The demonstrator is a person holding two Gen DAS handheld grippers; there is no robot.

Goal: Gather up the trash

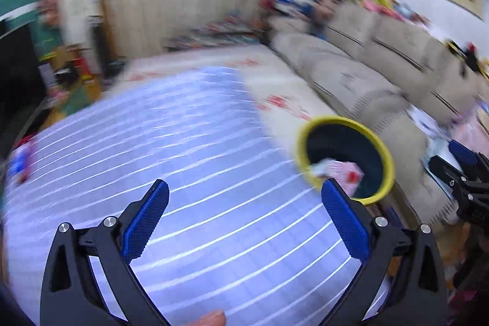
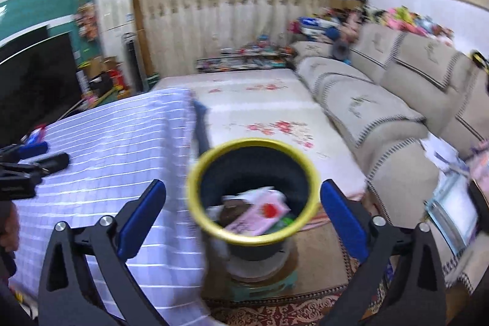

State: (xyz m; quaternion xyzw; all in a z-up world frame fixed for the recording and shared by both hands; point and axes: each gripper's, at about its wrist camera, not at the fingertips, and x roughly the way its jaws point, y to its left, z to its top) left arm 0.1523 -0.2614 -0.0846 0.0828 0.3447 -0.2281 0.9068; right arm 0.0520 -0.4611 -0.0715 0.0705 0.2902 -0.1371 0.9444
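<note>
A dark trash bin with a yellow rim [image 2: 253, 141] stands beside the table and holds a pink wrapper [image 2: 262, 213] and other scraps. My right gripper [image 2: 243, 184] hangs open just above the bin's mouth, nothing between its blue pads. My left gripper [image 1: 244, 184] is open and empty over the blue-and-white striped tablecloth [image 1: 183, 142]. In the left wrist view the bin [image 1: 386, 164] sits to the right, with the pink wrapper [image 1: 345, 173] inside. Each gripper shows at the edge of the other's view: the right gripper [image 1: 464, 167] and the left gripper [image 2: 39, 155].
The bin rests on a green stool [image 2: 262, 283] over a patterned rug [image 2: 275, 310]. A beige sofa [image 2: 382, 112] runs along the right, a white floral mat [image 2: 259, 100] lies beyond the table. A small red-and-blue packet [image 1: 21, 161] lies at the table's left edge. A dark TV [image 2: 33, 75] stands left.
</note>
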